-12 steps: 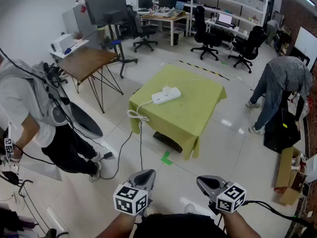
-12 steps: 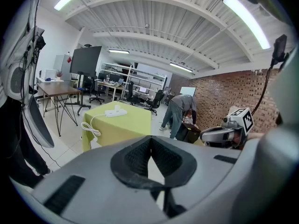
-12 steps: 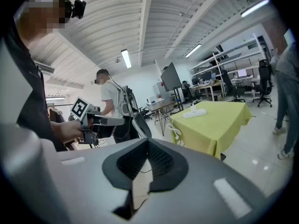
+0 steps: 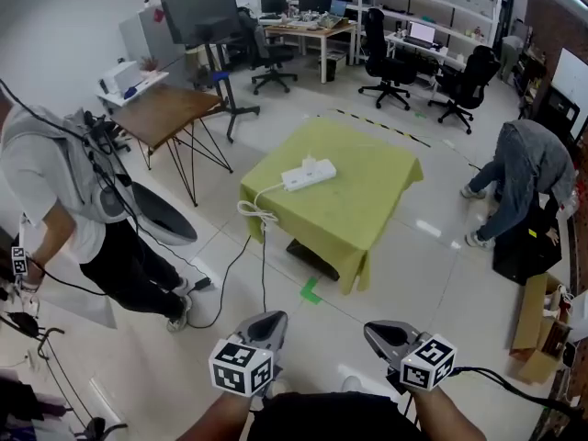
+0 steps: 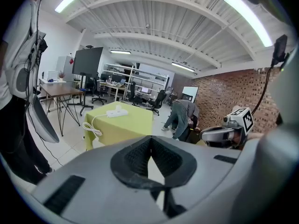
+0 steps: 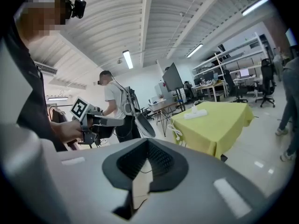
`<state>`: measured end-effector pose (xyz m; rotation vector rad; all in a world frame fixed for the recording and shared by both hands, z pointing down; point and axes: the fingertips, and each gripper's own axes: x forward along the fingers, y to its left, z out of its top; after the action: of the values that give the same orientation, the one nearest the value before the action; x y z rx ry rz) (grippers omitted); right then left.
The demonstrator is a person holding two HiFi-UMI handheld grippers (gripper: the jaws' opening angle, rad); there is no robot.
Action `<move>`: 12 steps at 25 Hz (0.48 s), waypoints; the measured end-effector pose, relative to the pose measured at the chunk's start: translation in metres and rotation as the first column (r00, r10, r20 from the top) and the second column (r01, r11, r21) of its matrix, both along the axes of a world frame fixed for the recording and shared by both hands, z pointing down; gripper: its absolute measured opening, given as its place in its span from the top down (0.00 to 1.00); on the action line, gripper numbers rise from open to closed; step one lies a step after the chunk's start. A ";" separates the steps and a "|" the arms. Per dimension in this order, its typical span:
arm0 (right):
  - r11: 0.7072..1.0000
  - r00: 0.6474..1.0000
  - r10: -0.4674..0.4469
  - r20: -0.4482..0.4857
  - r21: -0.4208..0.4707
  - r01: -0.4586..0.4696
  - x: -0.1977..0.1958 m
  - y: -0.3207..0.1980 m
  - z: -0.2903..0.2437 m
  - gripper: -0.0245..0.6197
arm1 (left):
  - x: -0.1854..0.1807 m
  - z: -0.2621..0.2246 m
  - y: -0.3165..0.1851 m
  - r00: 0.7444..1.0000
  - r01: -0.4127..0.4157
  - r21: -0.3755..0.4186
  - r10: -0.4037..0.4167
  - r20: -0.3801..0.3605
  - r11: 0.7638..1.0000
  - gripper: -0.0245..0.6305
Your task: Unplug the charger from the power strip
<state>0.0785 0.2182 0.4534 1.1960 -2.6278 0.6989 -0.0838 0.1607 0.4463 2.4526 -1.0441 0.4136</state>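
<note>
Fingers of the left gripper (image 4: 272,320) and right gripper (image 4: 375,331) are pressing together, gripping nothing. The charger (image 4: 310,162) is sitting in the power strip (image 4: 308,176) near the table's (image 4: 367,209) left corner, well ahead, with the strip's long axis running left to right. The left gripper is probably nearer. A cable (image 4: 258,213) is hanging over that corner.

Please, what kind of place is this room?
Probably an open office or lab workspace. Desks with monitors and black office chairs stand along the far side, and a large screen on a stand is near them.
</note>
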 end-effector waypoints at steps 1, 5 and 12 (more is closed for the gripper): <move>1.000 1.000 -0.004 0.002 0.001 0.004 0.002 0.000 -0.001 0.96 | 0.002 -0.001 0.001 1.000 0.004 -0.001 -0.004 0.003 1.000 0.95; 1.000 1.000 -0.017 0.007 0.006 0.017 0.016 0.002 -0.001 0.96 | 0.012 0.003 0.006 1.000 0.018 -0.008 -0.018 0.015 1.000 0.95; 1.000 0.999 -0.028 0.025 0.002 0.028 0.057 0.010 0.000 0.96 | 0.047 0.008 0.013 0.999 0.043 -0.019 -0.043 0.024 0.999 0.95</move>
<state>0.1353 0.2286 0.4538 1.1557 -2.6607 0.7111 -0.0371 0.1738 0.4547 2.4093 -1.0955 0.4384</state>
